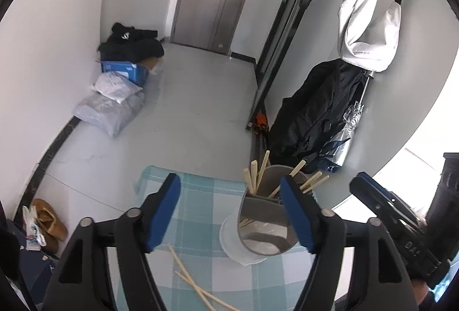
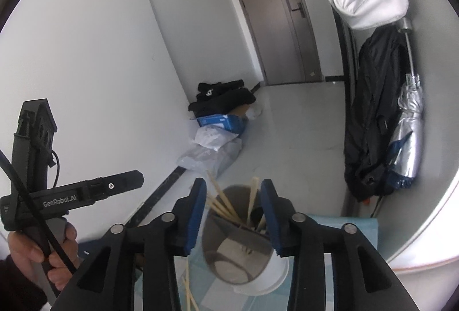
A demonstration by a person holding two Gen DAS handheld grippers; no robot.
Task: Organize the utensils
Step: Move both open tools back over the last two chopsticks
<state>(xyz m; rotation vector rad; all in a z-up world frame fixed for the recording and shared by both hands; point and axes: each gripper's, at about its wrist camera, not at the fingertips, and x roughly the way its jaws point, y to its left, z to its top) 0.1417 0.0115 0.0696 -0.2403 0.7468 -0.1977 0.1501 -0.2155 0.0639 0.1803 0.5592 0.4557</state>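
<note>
Standing upright, the grey utensil holder (image 1: 265,222) bristles with pale chopsticks (image 1: 259,173), both grippers' fingers (image 1: 162,213) apart, empty.

Right gripper (image 2: 233,213) jaws apart, chopsticks (image 2: 222,206) in holder (image 2: 238,250) (grey)

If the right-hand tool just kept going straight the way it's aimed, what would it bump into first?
Most likely the gray utensil holder with the chopsticks in it. It stands between the open fingers of the right tool, right ahead. How far ahead is hard to judge through this lens.
</note>
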